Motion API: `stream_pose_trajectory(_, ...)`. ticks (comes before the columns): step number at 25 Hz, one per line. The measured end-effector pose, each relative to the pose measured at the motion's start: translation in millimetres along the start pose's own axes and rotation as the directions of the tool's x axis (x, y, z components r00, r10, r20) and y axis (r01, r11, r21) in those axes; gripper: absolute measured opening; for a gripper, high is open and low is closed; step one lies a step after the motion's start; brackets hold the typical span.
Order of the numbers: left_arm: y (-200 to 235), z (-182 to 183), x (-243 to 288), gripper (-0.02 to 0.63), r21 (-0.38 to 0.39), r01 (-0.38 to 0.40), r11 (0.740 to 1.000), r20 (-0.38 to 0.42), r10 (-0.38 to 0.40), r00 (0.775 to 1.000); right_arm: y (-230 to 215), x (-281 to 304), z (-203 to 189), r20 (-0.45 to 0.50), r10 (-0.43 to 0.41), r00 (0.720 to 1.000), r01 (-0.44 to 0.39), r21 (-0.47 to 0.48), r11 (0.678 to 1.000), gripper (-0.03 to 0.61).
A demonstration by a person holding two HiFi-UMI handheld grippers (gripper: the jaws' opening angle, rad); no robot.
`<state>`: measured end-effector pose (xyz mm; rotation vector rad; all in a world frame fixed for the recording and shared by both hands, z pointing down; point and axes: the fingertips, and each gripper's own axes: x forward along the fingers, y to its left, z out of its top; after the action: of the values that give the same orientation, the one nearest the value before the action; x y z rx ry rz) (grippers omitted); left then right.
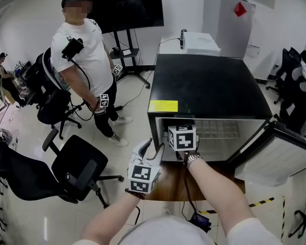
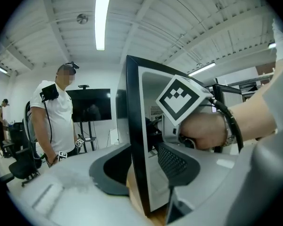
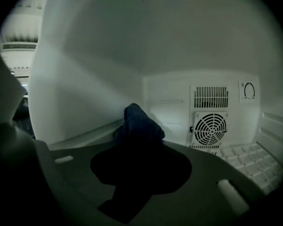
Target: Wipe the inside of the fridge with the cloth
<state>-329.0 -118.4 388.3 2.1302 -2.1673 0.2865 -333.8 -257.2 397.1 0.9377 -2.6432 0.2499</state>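
A small black fridge (image 1: 209, 86) stands with its door (image 1: 275, 152) swung open to the right. My right gripper (image 3: 140, 149) reaches into the white interior (image 1: 219, 129). It is shut on a bunched dark blue cloth (image 3: 139, 124), which sticks out past the jaws near the left wall. A round fan grille (image 3: 212, 128) sits on the back wall. In the head view only the right gripper's marker cube (image 1: 182, 137) shows at the opening. My left gripper (image 1: 152, 149) hangs outside by the fridge's front left corner. Its jaws are open, with the black front edge (image 2: 134, 140) between them, untouched.
A person in a white shirt (image 1: 84, 55) stands to the left of the fridge. Black office chairs (image 1: 76, 172) sit at the left. A TV on a stand (image 1: 127, 6) and a white box (image 1: 194, 42) are behind the fridge. A cable (image 1: 188, 198) hangs below my right arm.
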Motion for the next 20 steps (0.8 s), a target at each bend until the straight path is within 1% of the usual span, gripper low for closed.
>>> stream_pose_trajectory(7,3.4,2.3,9.7,0.17,-0.007,0.027,1.0,-0.004,-0.027,1.0,-8.5,11.8,-0.5,-0.067,-0.059,0.996,0.056,-0.053,0.997,0.106)
stream_pose_trajectory(11,2.7,-1.9,7.0,0.17,-0.017,0.038,0.999,-0.023,-0.038,0.999,-16.4,7.4,-12.1,-0.124,-0.098,0.987,0.091,-0.061,0.994,0.106)
stream_pose_trajectory(14,3.0,-1.7,8.2,0.17,-0.018,0.043,0.999,-0.023,-0.043,0.999,-30.7,2.7,-17.9,-0.148,-0.136,0.98,0.127,-0.071,0.989,0.106)
stream_pose_trajectory(20,2.9,-3.1,10.8,0.169,-0.027,0.034,0.999,-0.024,-0.035,0.999,-68.6,-11.4,-20.7,-0.163,-0.217,0.963,0.201,-0.106,0.974,0.106)
